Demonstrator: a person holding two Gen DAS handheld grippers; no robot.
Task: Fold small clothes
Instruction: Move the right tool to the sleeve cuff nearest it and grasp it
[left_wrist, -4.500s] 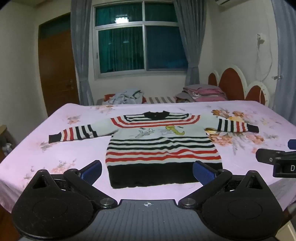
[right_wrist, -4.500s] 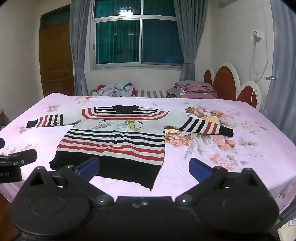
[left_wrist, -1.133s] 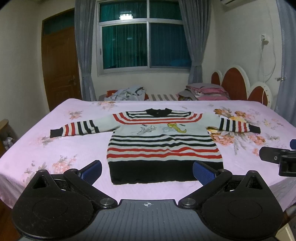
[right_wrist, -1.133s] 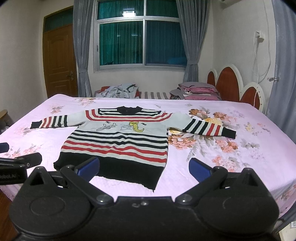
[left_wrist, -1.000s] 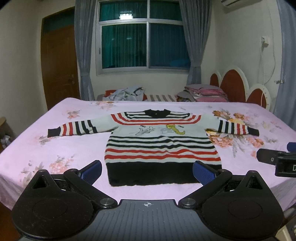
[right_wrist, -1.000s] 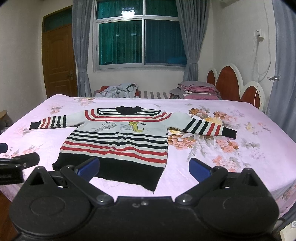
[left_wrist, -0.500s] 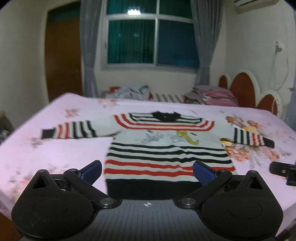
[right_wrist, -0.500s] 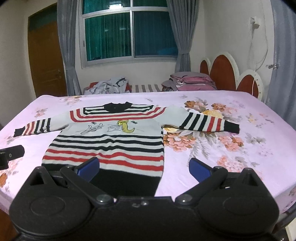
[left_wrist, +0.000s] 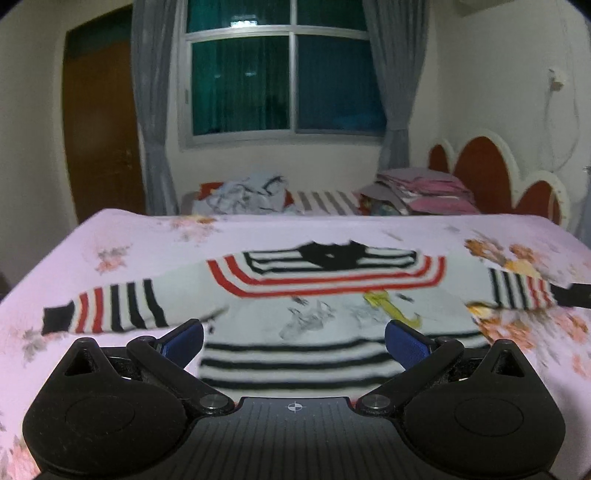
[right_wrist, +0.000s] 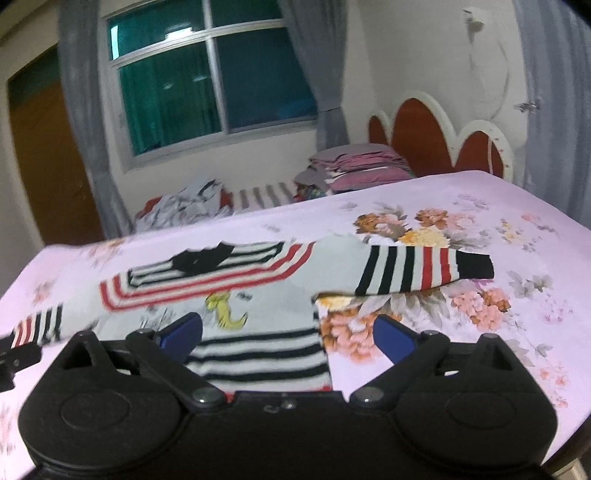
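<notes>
Seen from the left wrist, the left gripper (left_wrist: 293, 341) hangs low over the striped sweater (left_wrist: 325, 295), its two blue pads (left_wrist: 183, 341) spread wide apart with nothing gripped between them. The sweater lies flat, front up, on the pink floral bedspread (left_wrist: 147, 236), black collar toward the far side and both sleeves stretched outward. The left sleeve (left_wrist: 110, 310) ends in a black cuff just beyond the left pad. The gripper is over the lower chest, below the cartoon print. At the far right edge a dark tip of the right gripper (left_wrist: 576, 297) shows by the other cuff. Beyond the bed are a window (left_wrist: 288, 77) with grey curtains, a brown door (left_wrist: 99, 129), a crumpled heap of clothes (left_wrist: 251, 195) and a folded pink stack (left_wrist: 421, 192).

From the right wrist, the view is tilted and blurred. The right gripper (right_wrist: 288, 338) has its jaws wide, having just been closing slightly, and holds nothing; the sweater (right_wrist: 236, 280) edge and bare bedspread (right_wrist: 480, 221) lie beneath the gap. The right sleeve (right_wrist: 417, 271) lies ahead, cuff pointing right. At the left edge part of the left gripper (right_wrist: 16, 356) shows near the opposite sleeve.
</notes>
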